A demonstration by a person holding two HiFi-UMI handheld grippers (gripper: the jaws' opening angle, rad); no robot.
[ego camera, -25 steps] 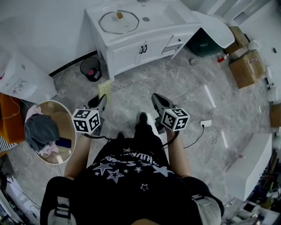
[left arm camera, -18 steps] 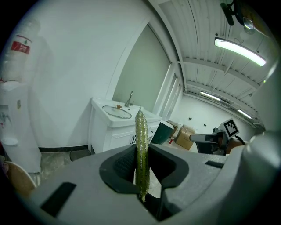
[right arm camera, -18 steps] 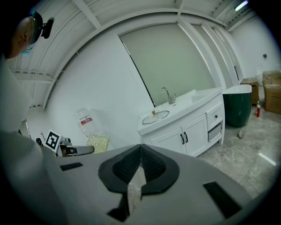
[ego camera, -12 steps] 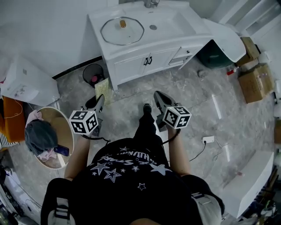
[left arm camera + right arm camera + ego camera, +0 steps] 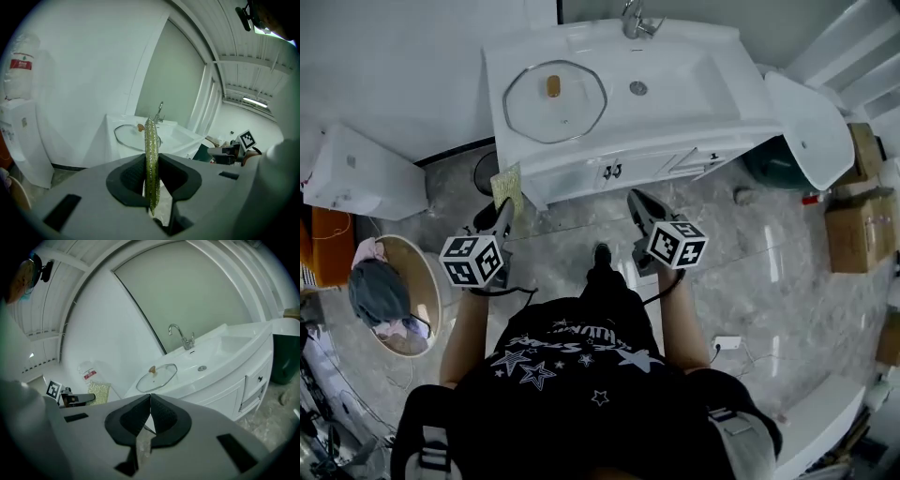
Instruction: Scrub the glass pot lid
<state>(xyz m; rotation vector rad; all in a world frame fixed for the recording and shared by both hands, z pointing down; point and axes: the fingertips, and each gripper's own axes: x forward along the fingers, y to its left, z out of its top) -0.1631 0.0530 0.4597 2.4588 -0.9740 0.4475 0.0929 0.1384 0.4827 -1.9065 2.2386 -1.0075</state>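
The glass pot lid (image 5: 554, 100) with its wooden knob lies flat on the white vanity counter (image 5: 666, 112), left of the basin; it also shows as the lid (image 5: 133, 135) and the lid (image 5: 157, 377). My left gripper (image 5: 503, 208) is shut on a yellow-green scrub pad (image 5: 507, 187), seen edge-on as the pad (image 5: 151, 164). It hangs over the floor just short of the counter's front edge. My right gripper (image 5: 637, 208) is shut with nothing between its fingers, also in front of the vanity.
A faucet (image 5: 635, 19) stands behind the basin drain (image 5: 638, 88). A black bin (image 5: 486, 173) sits left of the cabinet doors (image 5: 609, 172). A white appliance (image 5: 356, 173) and a round basket of clothes (image 5: 389, 295) are at the left, cardboard boxes (image 5: 861, 220) at the right.
The vanity and lid have come nearer and lower in the head view as the person stepped towards them. Both grippers keep their hold and now reach close to the cabinet front.
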